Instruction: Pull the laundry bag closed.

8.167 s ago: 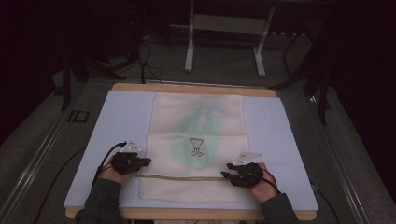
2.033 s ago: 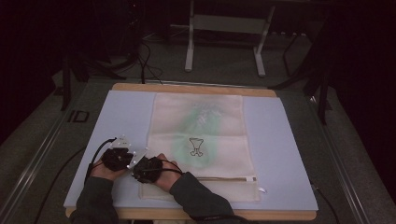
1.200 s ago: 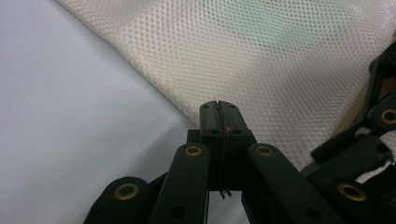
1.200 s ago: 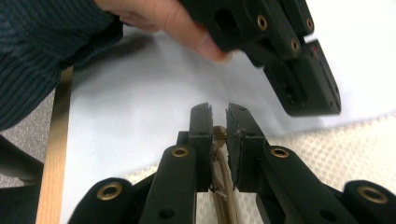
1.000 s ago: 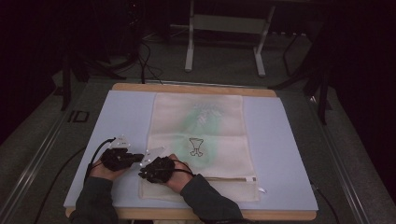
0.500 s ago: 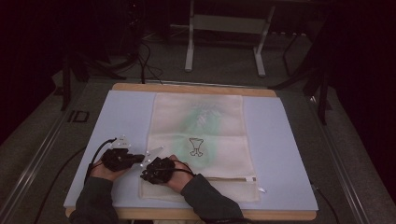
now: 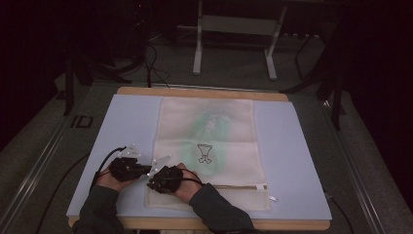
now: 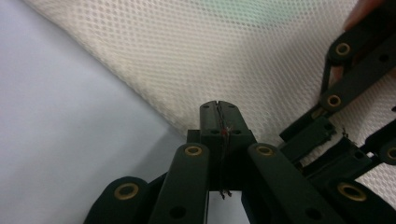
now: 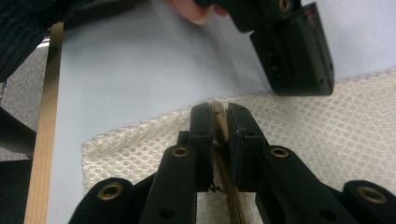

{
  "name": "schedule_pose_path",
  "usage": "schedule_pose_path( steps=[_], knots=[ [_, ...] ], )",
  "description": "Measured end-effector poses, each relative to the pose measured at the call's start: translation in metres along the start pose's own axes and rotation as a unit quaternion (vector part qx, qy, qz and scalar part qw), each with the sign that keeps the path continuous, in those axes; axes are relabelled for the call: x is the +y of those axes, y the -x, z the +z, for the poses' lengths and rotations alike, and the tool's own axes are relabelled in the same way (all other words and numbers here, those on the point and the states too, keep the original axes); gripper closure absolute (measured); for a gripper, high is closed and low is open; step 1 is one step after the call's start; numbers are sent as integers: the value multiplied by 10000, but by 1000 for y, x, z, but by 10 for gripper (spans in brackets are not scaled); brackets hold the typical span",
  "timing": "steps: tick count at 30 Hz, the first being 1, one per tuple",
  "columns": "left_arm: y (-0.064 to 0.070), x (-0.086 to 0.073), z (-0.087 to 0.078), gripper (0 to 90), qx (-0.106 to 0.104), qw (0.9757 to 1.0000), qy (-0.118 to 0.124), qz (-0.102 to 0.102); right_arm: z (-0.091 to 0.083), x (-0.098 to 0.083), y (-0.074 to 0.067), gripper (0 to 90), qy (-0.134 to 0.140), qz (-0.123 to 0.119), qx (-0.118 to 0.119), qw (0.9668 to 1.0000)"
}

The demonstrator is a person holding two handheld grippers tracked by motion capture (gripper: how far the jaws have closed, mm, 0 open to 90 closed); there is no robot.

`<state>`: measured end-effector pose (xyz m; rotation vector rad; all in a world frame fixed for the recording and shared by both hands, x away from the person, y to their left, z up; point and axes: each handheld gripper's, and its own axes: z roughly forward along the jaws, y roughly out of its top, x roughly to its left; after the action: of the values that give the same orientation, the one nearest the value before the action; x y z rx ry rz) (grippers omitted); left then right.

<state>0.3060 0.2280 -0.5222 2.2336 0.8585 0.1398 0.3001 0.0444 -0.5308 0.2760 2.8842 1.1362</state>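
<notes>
1. The mesh laundry bag lies flat on the blue-grey mat, its long axis running from 12 o'clock at the far edge to 6 o'clock at the near one.
2. Its zipper runs crosswise near the 6 o'clock end, from 9 towards 3 o'clock; its tan tape shows in the right gripper view, heading straight into the jaws.
3. The right gripper sits at the 9 o'clock end of that zipper, jaws pinched narrow on a tan piece at the zipper line, most likely the pull, though I cannot tell for certain.
4. The left gripper lies just beside it, at its 9 o'clock, on the bag's left edge. Its jaws are closed tight, seemingly nipping the mesh edge; only a thin thread shows between the pads.
5. What the coming move likely turns on: the rest of the zipper lies away towards 3 o'clock from the right gripper, so a pull would follow that line while the left one anchors the corner.
6. Compared with the earliest frame, the right hand was over at the 3 o'clock end of the zipper; it has crossed to the left end. Over the last second both hands hold much the same place.
</notes>
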Motion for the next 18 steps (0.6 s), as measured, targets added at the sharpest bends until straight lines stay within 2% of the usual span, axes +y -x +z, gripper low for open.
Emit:
schedule_pose_path(
  steps=[4,9,11,18],
  knots=[
    [1,-1,3,896,-72,9999,-92,13,0,0,-1,816,-11,-36,-38,10000],
    [2,-1,5,896,-58,9998,-179,31,0,-1,-1,817,19,-12,-43,10000],
    [2,-2,6,896,-127,9997,-207,25,0,-1,-1,817,23,-28,-51,10000],
    [6,-2,6,898,-57,9995,-296,-32,0,-4,-3,818,112,-45,-121,9999]
  ],
)
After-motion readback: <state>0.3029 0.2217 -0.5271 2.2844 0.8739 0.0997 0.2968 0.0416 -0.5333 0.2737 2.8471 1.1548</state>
